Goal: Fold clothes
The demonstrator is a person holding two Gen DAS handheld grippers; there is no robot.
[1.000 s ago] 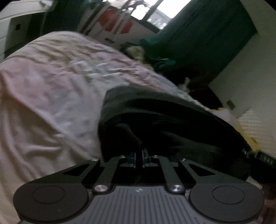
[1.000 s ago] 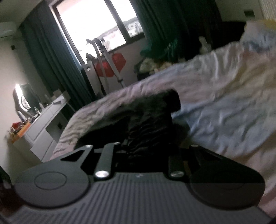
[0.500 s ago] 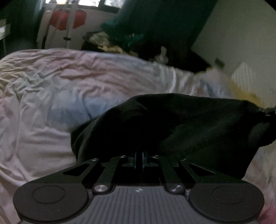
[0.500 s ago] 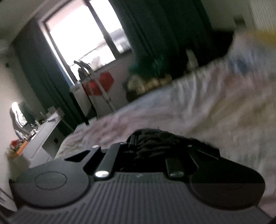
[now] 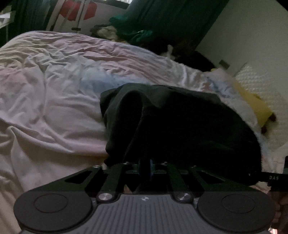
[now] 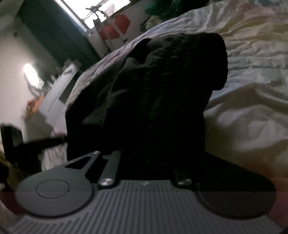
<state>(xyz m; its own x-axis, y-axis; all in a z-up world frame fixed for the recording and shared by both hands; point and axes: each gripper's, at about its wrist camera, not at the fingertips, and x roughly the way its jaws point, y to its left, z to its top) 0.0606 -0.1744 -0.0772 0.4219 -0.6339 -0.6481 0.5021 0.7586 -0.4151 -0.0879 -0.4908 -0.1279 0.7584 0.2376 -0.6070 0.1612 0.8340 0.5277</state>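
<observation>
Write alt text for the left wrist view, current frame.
The left gripper, shut on a fold of a black garment, holds it over a bed covered by a wrinkled pale pink sheet. Beyond the bed are dark green curtains, a white wall and a yellow item at the bed's right edge.
</observation>
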